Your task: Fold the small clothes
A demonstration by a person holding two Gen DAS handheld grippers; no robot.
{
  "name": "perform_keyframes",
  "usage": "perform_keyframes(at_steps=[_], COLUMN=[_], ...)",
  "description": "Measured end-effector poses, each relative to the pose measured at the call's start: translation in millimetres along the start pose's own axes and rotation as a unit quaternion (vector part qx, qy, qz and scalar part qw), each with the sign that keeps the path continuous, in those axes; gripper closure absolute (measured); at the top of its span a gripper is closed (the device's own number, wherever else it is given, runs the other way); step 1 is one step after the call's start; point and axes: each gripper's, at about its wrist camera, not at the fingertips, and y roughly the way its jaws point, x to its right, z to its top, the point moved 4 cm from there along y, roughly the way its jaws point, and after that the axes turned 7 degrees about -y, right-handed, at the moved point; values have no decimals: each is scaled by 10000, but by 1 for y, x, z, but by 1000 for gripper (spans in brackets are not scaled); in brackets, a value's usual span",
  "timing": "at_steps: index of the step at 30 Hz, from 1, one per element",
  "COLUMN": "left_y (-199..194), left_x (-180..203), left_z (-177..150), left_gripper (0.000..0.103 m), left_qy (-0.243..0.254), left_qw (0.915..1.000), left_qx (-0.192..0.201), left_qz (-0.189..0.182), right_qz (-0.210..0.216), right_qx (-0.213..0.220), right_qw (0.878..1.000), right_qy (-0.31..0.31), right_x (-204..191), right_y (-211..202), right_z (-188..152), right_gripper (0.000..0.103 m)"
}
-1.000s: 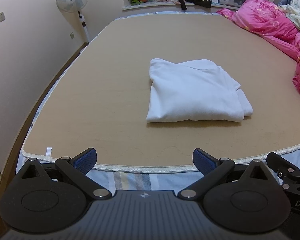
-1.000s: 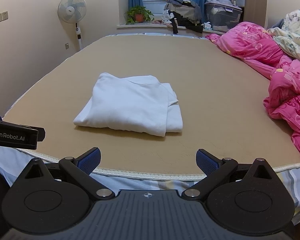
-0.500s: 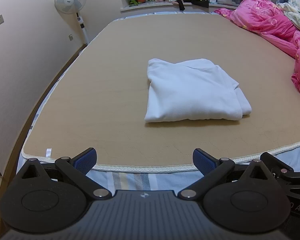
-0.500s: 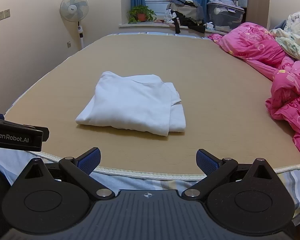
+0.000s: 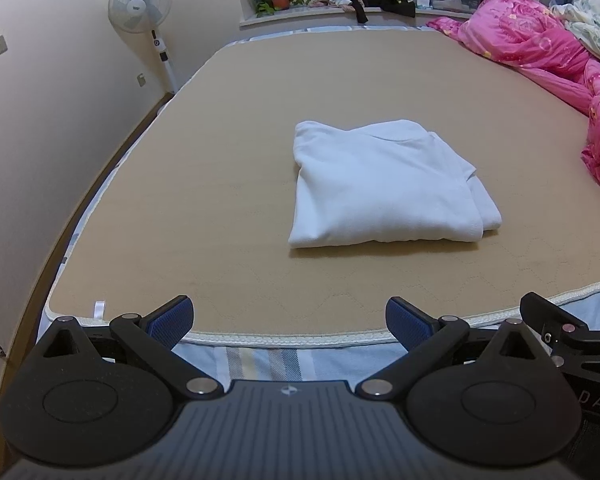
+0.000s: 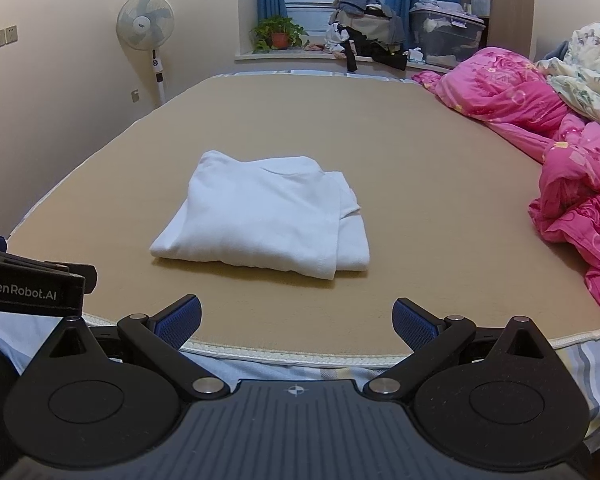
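A white garment (image 5: pixel 384 186) lies folded into a neat rectangle on the tan bed mat (image 5: pixel 228 152); in the right wrist view the same folded garment (image 6: pixel 268 216) sits on the mat (image 6: pixel 420 184) centre-left. My left gripper (image 5: pixel 289 320) hangs open over the mat's near edge, well short of the garment, holding nothing. My right gripper (image 6: pixel 296 320) is likewise open and empty at the near edge. The left gripper's body (image 6: pixel 32 286) shows at the left of the right wrist view.
A pink quilt (image 6: pixel 572 152) is piled along the right side of the bed. A standing fan (image 6: pixel 146 28) is at the far left wall. A potted plant (image 6: pixel 278 34), heaped clothes (image 6: pixel 364 28) and a storage box (image 6: pixel 444 36) line the windowsill.
Both grippers have drawn slightly back and tilted up, so the garment sits a little lower in each view. The garment itself has not moved.
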Motion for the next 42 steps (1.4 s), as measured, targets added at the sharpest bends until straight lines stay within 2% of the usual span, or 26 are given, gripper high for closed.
perform_keyframes(at_steps=[37, 42], left_y=[-3, -4], left_x=[2, 3], left_z=[-1, -3], left_gripper=[1, 1], left_qy=[125, 219], left_qw=[9999, 9994], left_qx=[72, 181], left_qz=[94, 181], right_qz=[38, 38], right_qx=[10, 6], right_qw=[10000, 10000], right_qy=[-28, -25], right_x=[-1, -1], right_y=[1, 1], right_z=[0, 0], right_gripper=[1, 1])
